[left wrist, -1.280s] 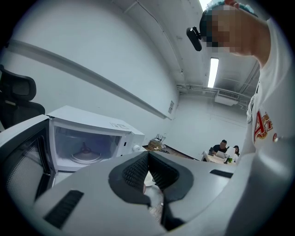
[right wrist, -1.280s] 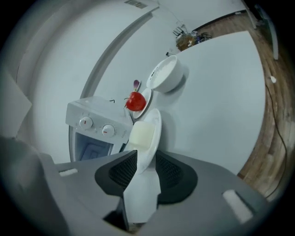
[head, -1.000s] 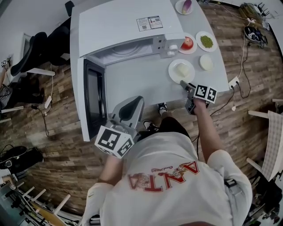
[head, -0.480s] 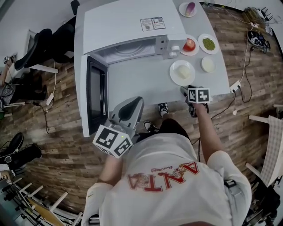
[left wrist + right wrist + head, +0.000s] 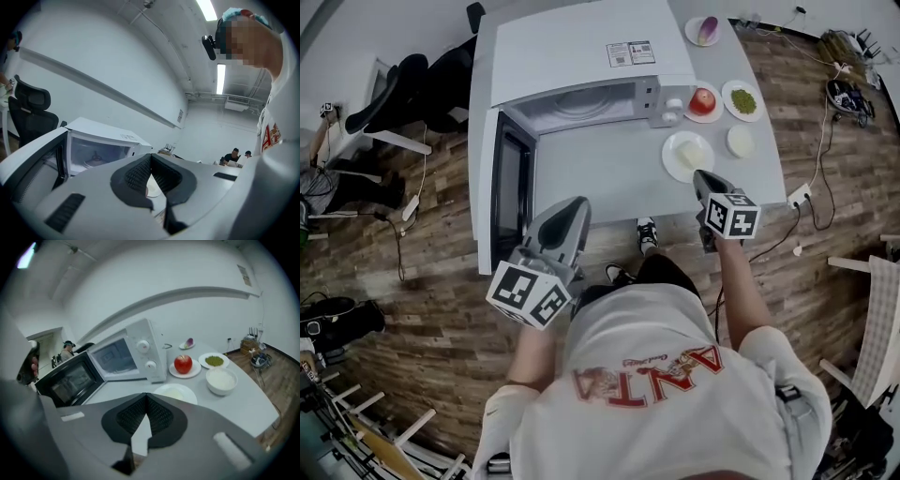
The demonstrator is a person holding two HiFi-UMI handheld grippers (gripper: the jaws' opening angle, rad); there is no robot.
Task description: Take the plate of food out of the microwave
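Observation:
The white plate of food (image 5: 686, 155) (image 5: 176, 392) sits on the grey table (image 5: 600, 173), in front of the microwave (image 5: 581, 47) (image 5: 140, 350). The microwave door (image 5: 511, 187) hangs open to the left, and the cavity (image 5: 581, 105) shows only a bare turntable. My right gripper (image 5: 700, 175) (image 5: 146, 397) hovers just above the plate's near edge. Its jaws have just been closing and now meet, shut, with nothing between them. My left gripper (image 5: 578, 202) (image 5: 150, 157) is held near the table's front edge beside the open door, shut and empty.
Right of the microwave stand an apple on a plate (image 5: 702, 99) (image 5: 183, 364), a plate of green food (image 5: 743, 99), a white bowl (image 5: 739, 141) (image 5: 221, 379) and, further back, a plate with a purple item (image 5: 706, 30). An office chair (image 5: 394, 89) is at the left.
My right gripper has come off the plate's rim, risen, rolled and shut its jaws. My left gripper has drifted slightly up toward the open door.

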